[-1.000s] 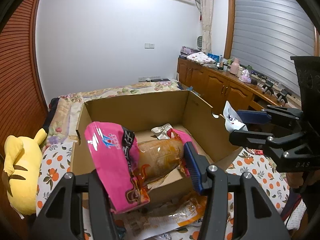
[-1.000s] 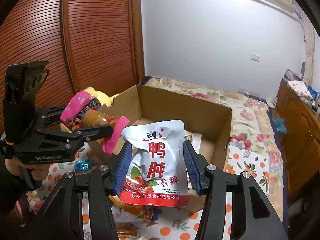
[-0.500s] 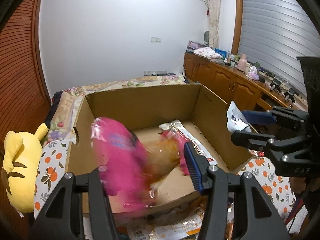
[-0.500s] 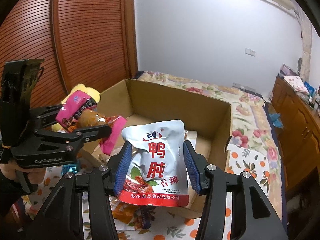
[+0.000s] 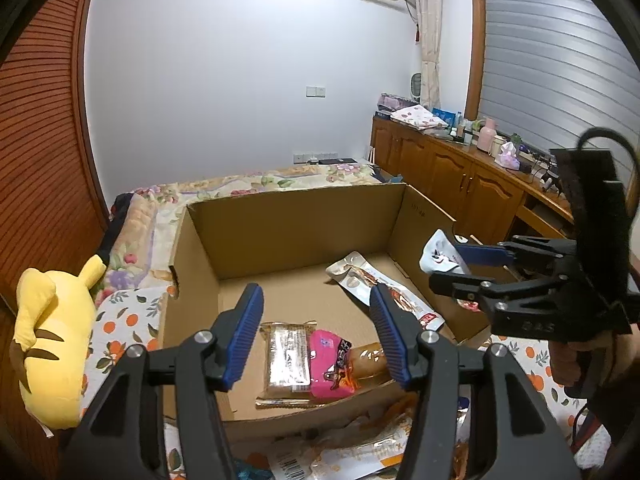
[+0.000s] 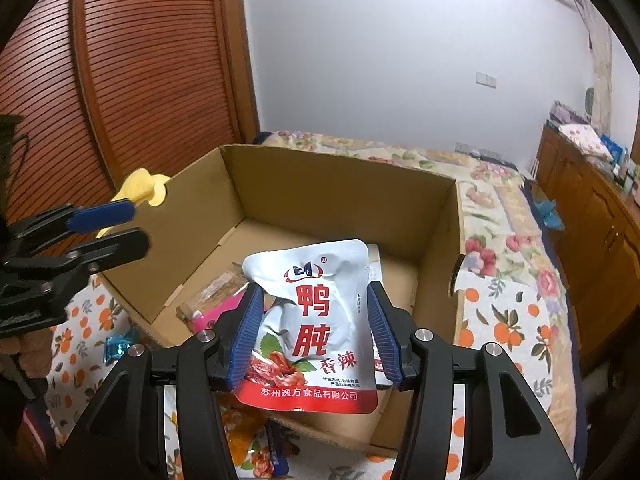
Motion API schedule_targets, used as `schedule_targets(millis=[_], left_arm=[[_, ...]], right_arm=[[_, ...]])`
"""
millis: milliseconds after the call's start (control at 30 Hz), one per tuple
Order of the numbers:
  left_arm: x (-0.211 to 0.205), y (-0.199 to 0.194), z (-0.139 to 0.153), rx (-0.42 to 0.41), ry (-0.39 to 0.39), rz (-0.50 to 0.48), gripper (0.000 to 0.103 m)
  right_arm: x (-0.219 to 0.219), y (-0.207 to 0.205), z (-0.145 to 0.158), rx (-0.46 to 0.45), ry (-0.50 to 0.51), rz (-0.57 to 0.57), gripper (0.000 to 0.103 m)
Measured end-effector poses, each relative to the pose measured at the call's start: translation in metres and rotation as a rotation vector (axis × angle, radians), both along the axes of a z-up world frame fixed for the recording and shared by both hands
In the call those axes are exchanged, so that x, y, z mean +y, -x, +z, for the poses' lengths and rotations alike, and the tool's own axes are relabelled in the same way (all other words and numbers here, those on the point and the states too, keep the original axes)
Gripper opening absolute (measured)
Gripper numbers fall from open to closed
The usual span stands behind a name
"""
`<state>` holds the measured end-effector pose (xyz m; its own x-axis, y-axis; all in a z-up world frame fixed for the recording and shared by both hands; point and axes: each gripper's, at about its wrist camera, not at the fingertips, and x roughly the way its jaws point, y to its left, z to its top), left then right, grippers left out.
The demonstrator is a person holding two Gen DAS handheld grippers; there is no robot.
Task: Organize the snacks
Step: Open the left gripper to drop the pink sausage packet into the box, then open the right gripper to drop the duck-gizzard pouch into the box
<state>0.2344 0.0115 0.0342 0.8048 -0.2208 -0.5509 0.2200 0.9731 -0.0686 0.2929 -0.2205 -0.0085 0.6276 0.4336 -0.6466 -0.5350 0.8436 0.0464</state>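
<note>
An open cardboard box (image 5: 296, 216) stands on the orange-print cloth. On its floor lies a pink snack packet (image 5: 330, 364) over a clear-wrapped bar (image 5: 286, 360). My left gripper (image 5: 316, 296) hovers above them, its jaws opening, with nothing gripped between the pads. My right gripper (image 6: 316, 300) is shut on a silver pouch (image 6: 316, 312) with red characters, held over the box's (image 6: 340, 188) near right corner. In the left wrist view the right gripper (image 5: 446, 266) and its pouch (image 5: 438, 254) are at the box's right wall.
A long white packet (image 5: 384, 292) lies at the box's right side. More snacks (image 5: 352, 448) lie on the cloth before the box, and a blue wrapper (image 6: 118, 346) lies to its left. A yellow plush toy (image 5: 48, 344) sits to the left. Wooden cabinets (image 5: 460, 176) line the right.
The left gripper let go of the pink packet, which dropped onto the box floor. The right gripper with the silver pouch moved down and closer to the box.
</note>
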Motion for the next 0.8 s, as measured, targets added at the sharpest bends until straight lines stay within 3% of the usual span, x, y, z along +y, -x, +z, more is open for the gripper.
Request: schedule_targets(millis=[367,800], left_arm=[[0.013,0.011,-0.001,-0.01,-0.011,0.011,0.057],[0.024,0.031,-0.002,-0.032,-0.016,0.008,0.069]], right_arm=[[0.01,-0.01,-0.011,0.024,0.003,-0.008,0.055],[0.005,-0.003,-0.012,0.018,-0.001,-0.015,0.056]])
